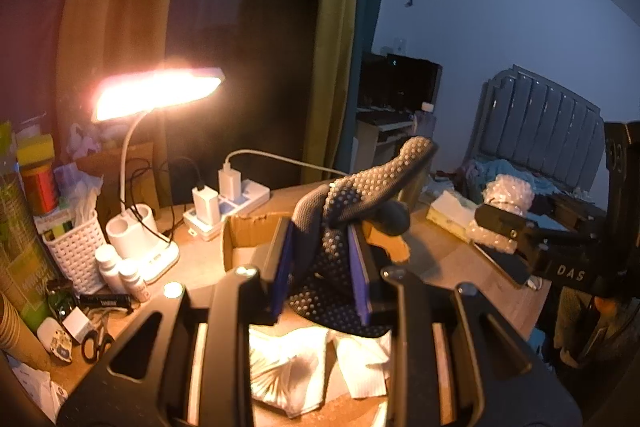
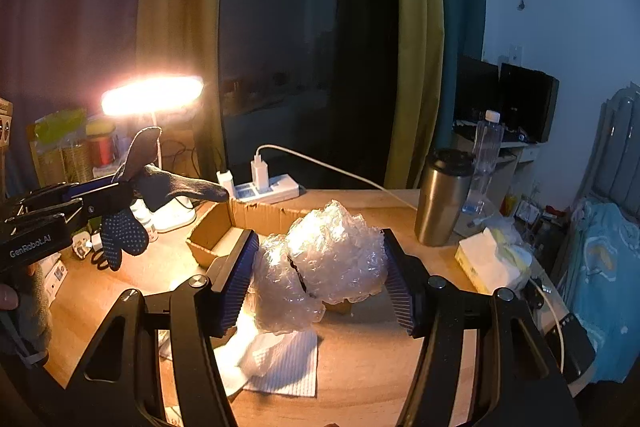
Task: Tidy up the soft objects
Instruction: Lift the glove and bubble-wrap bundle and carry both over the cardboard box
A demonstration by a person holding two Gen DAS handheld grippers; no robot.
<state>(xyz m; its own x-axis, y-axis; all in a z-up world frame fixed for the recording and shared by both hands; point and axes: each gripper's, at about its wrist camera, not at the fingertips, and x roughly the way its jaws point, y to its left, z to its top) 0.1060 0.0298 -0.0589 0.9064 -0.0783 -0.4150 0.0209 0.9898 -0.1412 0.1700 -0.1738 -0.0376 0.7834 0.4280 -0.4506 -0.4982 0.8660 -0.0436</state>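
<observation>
Item one: dotted work glove [image 1: 340, 227], pinched between the pads of the left tool [image 1: 320, 267] and hanging clear above the worktop [image 2: 380, 355], its fingers flopping over the open cardboard box [image 2: 240, 223]. Item two: wad of bubble wrap [image 2: 320, 267], clamped between the widely set pads of the right tool [image 2: 320, 279], lifted just in front of the same box, white paper towels [image 2: 280, 359] lying beneath. Handling advice, a judgement: carry both over the box rim before loosening either grip, lowering the glove so its limp fingers fall inside, and keep light pressure on the wrap.
</observation>
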